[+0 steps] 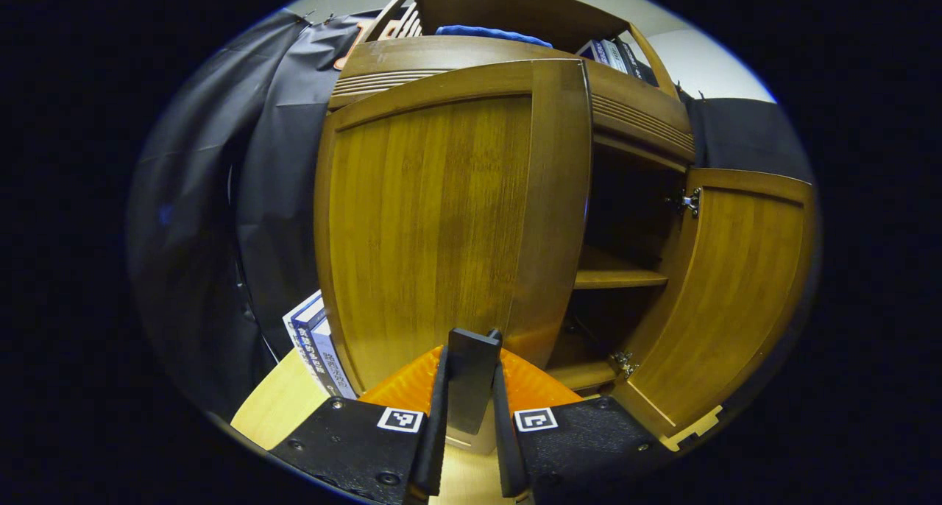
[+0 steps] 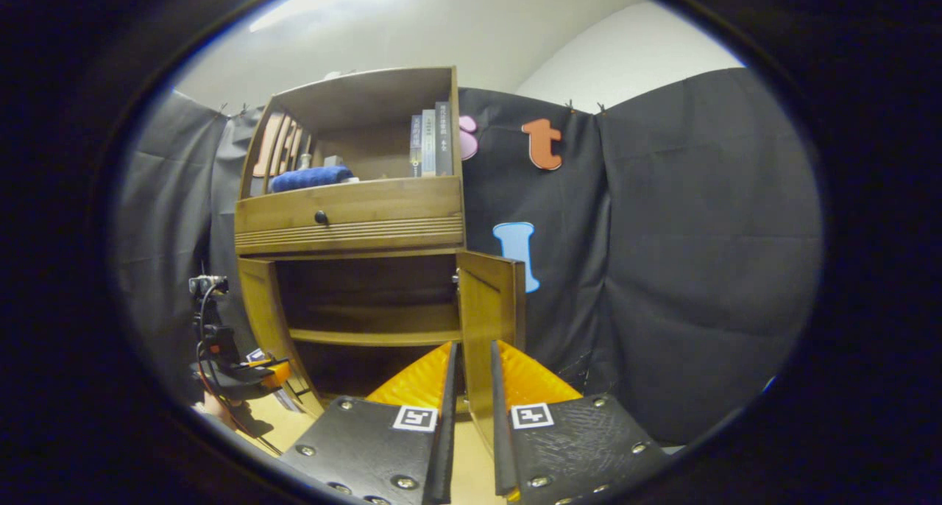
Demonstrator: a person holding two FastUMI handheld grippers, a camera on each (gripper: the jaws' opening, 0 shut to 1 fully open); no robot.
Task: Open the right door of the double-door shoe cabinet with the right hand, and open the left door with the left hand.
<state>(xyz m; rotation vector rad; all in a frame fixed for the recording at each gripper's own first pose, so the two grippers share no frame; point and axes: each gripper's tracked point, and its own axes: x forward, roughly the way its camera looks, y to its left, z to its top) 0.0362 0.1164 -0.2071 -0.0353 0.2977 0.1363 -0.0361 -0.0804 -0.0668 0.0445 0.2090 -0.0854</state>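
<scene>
Left gripper: at 6 o'clock in the left gripper view; jaws narrow, both fingers pressed on a dark upright handle at the free edge of the left door.
Left door: swung partway out, its panel facing the camera from 9 to 12 o'clock.
Right gripper: at 6 o'clock in the right gripper view; jaws narrow, closed on the edge of the right door.
Right door: open, seen edge-on in the right gripper view; in the left gripper view its inner face stands at 3 to 4 o'clock, hinges showing.
Shoe cabinet: interior dark, one shelf across the middle; contents hard to make out.
Drawer: above the doors, one small knob.
Top shelf: blue folded cloth toward 10 o'clock, upright books at 12 o'clock.
Floor-side books: just beside the cabinet's left wall, at 8 o'clock in the left gripper view.
Other gripper seen afar: at 8 o'clock in the right gripper view, by the left door.
</scene>
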